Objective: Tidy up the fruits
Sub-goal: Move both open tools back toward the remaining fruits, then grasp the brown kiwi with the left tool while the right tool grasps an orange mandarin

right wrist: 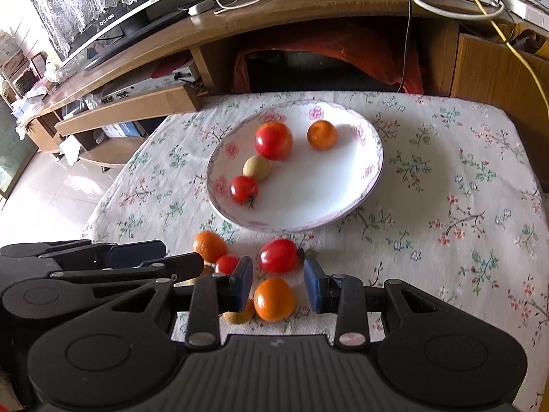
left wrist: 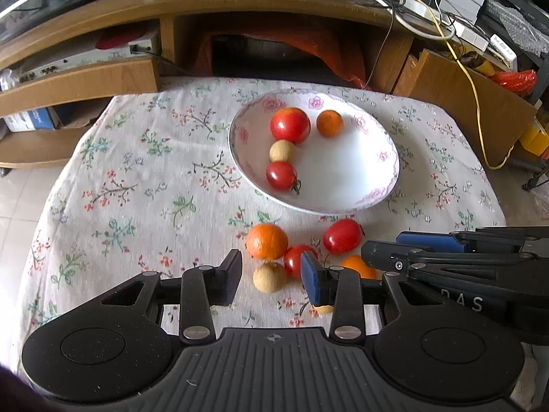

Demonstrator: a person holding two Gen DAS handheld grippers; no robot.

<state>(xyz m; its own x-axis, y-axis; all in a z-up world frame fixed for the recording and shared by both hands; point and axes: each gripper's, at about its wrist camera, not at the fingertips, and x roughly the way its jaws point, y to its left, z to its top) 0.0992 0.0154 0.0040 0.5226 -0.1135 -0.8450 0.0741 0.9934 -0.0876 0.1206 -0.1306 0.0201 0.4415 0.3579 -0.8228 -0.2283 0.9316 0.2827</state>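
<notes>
A white floral plate (left wrist: 374,158) (right wrist: 357,178) holds a big tomato (left wrist: 290,125), a small orange (left wrist: 329,123), a tan longan (left wrist: 282,151) and a small tomato (left wrist: 281,175). Loose fruit lies on the cloth in front of it: an orange (left wrist: 267,241), a tomato (left wrist: 342,236) (right wrist: 278,255), another tomato (left wrist: 295,259), a tan longan (left wrist: 269,277). My left gripper (left wrist: 272,274) is open around that longan. My right gripper (right wrist: 278,286) is open around an orange (right wrist: 273,298), with a second longan (right wrist: 240,315) beside it.
The flowered tablecloth (left wrist: 144,185) covers a small table; its edges drop off left and right. A wooden TV stand (left wrist: 103,79) with cables (left wrist: 429,27) stands behind the table. Tiled floor (right wrist: 44,189) lies to the left.
</notes>
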